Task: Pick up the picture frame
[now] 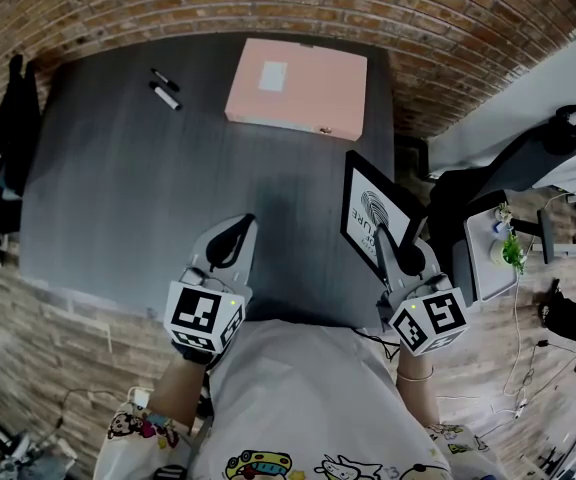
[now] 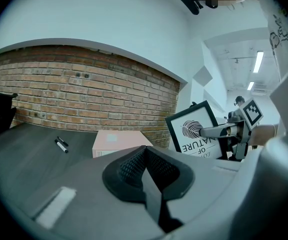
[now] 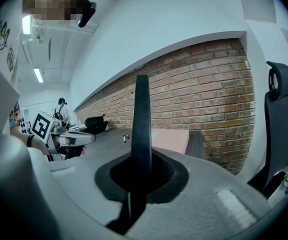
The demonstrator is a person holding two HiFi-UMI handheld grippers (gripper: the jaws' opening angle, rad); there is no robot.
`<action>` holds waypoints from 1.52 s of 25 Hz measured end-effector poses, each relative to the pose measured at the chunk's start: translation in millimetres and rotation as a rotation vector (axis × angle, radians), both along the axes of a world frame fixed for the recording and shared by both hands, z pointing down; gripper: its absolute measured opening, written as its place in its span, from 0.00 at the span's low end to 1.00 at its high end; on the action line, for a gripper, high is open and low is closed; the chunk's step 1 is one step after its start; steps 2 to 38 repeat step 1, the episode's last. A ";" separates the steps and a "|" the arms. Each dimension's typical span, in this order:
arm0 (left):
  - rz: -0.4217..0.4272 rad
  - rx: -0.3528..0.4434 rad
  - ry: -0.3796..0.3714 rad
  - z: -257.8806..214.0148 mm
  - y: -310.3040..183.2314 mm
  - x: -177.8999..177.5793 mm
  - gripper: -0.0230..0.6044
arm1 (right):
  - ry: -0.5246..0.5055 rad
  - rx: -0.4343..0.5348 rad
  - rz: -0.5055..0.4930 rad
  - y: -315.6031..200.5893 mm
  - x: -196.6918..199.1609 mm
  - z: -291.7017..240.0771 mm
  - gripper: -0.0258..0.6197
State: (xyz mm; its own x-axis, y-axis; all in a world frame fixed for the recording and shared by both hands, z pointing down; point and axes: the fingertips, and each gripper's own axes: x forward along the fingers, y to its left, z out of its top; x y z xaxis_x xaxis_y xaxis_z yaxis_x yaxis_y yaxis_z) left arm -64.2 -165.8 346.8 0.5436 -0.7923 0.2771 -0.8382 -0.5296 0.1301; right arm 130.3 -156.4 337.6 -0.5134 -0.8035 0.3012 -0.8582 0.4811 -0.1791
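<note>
Two hand-held grippers are shown over a dark grey bench (image 1: 118, 198) set against a brick wall (image 1: 448, 28). At far left, a black chair (image 1: 13, 118) stands beside the bench. Two markers (image 1: 165, 88) lie side by side near the bench's far left corner. The left gripper (image 1: 236, 233) hovers over the near edge, well apart from every object. In the left gripper view its fingers (image 2: 126, 169) are pressed together with nothing between them. A flat pink box (image 1: 298, 88) lies against the far edge, right of the markers.

The picture frame (image 1: 368, 208), black with a white print, stands upright at the bench's right edge, near the box but apart from it. Whether its lower edge touches the bench cannot be told. The right gripper (image 1: 380, 248) grips the frame by its near edge. In the right gripper view the frame appears edge-on as a dark vertical bar, and the fingers (image 3: 166, 176) are clamped on it. At far right, a black office chair (image 1: 528, 158) stands beside the bench.
</note>
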 end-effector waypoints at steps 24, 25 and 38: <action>0.001 0.001 -0.001 0.3 0.0 0.0 0.06 | 0.000 0.000 0.000 0.1 -0.1 0.1 0.06; 0.001 0.001 -0.001 0.3 0.0 0.0 0.06 | 0.000 0.000 0.000 0.1 -0.1 0.1 0.06; 0.001 0.001 -0.001 0.3 0.0 0.0 0.06 | 0.000 0.000 0.000 0.1 -0.1 0.1 0.06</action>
